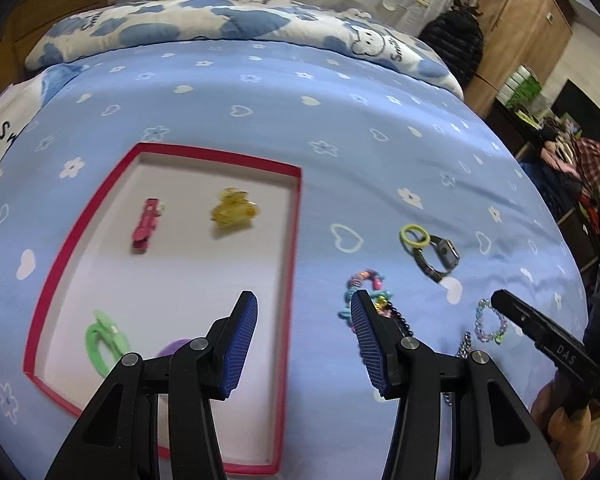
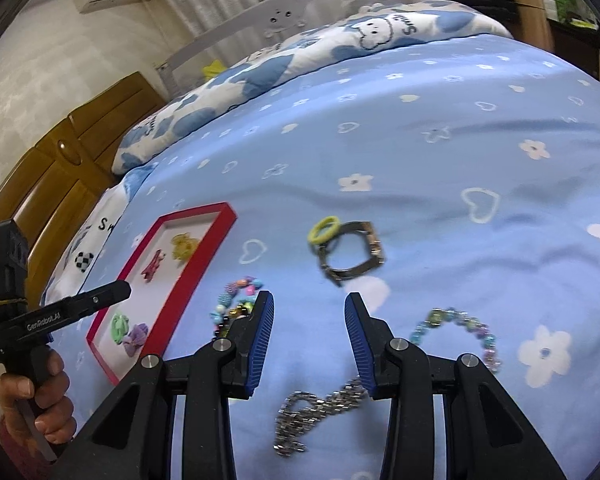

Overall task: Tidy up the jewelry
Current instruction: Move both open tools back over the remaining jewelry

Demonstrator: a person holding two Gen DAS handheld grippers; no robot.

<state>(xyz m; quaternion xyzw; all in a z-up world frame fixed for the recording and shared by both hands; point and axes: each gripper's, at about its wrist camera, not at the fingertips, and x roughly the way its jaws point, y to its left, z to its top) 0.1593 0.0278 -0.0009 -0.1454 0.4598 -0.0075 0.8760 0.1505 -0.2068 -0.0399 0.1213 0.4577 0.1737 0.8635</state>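
Between the spread fingers of the right gripper [image 2: 309, 340]: silver chain [image 2: 314, 416], untouched. Just right of it, pastel bead bracelet [image 2: 460, 332]. Left gripper [image 1: 304, 340] spread too, over red tray's [image 1: 296, 216] edge, pinching nothing.

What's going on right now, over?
Both hand-held grippers, left and right, open and empty. Four hair clips in red tray. Silver chain just ahead of right. Nothing blocking.

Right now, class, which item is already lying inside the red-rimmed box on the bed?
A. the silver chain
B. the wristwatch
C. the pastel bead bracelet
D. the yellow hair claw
D: the yellow hair claw lies on the white floor of the red-rimmed box, while the other three lie on the blue bedsheet outside it.
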